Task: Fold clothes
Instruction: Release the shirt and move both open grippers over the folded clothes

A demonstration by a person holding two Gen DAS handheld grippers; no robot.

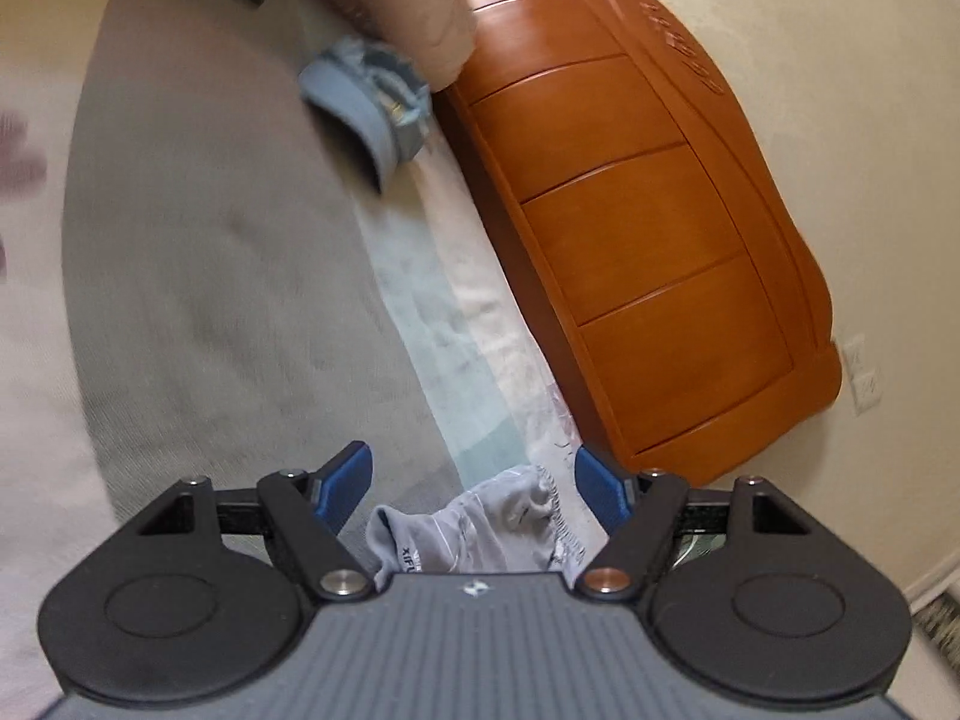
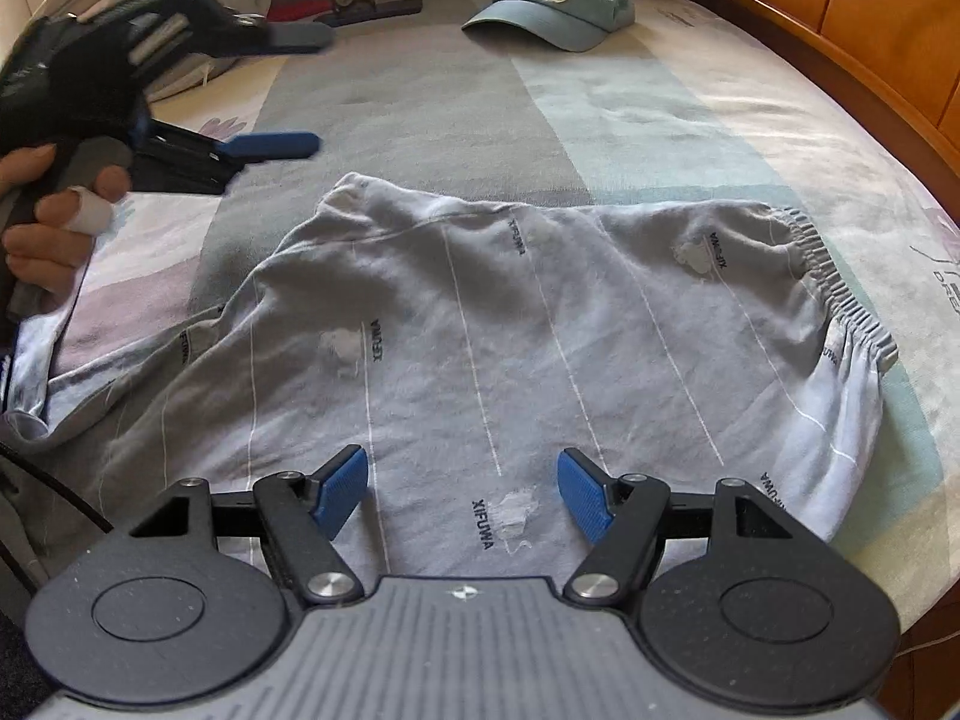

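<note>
The right gripper (image 2: 462, 495) hovers with its blue pads spread apart, nothing pinched, just above the near edge of the grey striped shorts (image 2: 480, 330), which lie flat on the bedsheet (image 2: 630, 108) ahead of it, elastic waistband to its right. The left gripper (image 2: 312, 90), in a hand (image 2: 54, 222) to the upper left, is likewise spread and empty, clear of the fabric. A blue cap (image 2: 558, 9) rests well beyond both, near the wooden headboard (image 1: 648, 228)
</note>
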